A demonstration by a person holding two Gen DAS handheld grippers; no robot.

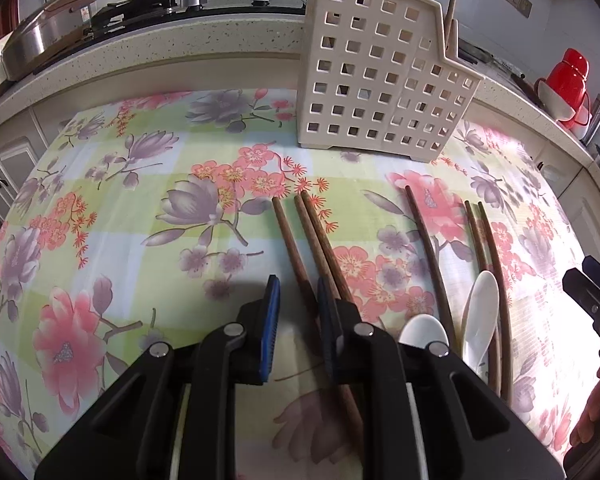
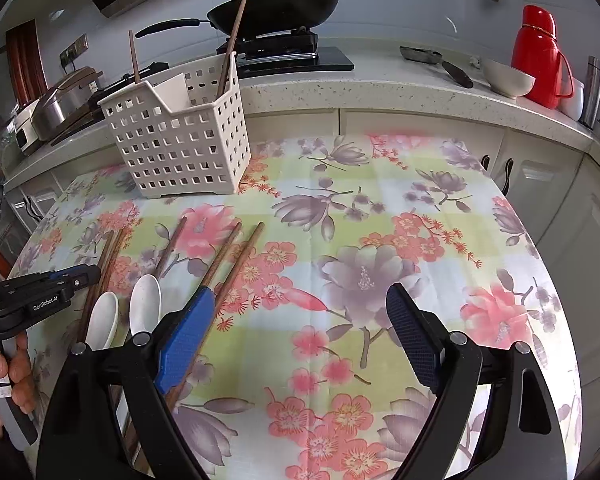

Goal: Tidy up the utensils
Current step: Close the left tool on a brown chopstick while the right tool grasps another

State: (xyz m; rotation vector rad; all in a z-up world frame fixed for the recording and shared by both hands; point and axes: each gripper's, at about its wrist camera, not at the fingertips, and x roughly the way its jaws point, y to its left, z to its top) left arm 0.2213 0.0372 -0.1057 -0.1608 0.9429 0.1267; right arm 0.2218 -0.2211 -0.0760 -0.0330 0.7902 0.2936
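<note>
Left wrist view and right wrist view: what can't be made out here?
- Near ends of the chopsticks: left wrist view, hidden under the left gripper.
- Spoon handles: right wrist view, hidden behind the right gripper.
- Holder contents: left wrist view, hidden by its wall.

1. A table [image 2: 380, 208] covered by a floral cloth in pink, purple, pale green and white carries everything here.
2. A cream perforated utensil basket [image 2: 180, 148] stands upright at the far left of the table, with chopsticks sticking up out of it.
3. Brown wooden chopsticks [image 2: 220, 264] lie flat on the near left part of the cloth, roughly side by side, pointing toward the far edge.
4. Two white ceramic spoons [image 2: 144, 308] lie among the chopsticks, bowls toward the far side, just beside each other.
</note>
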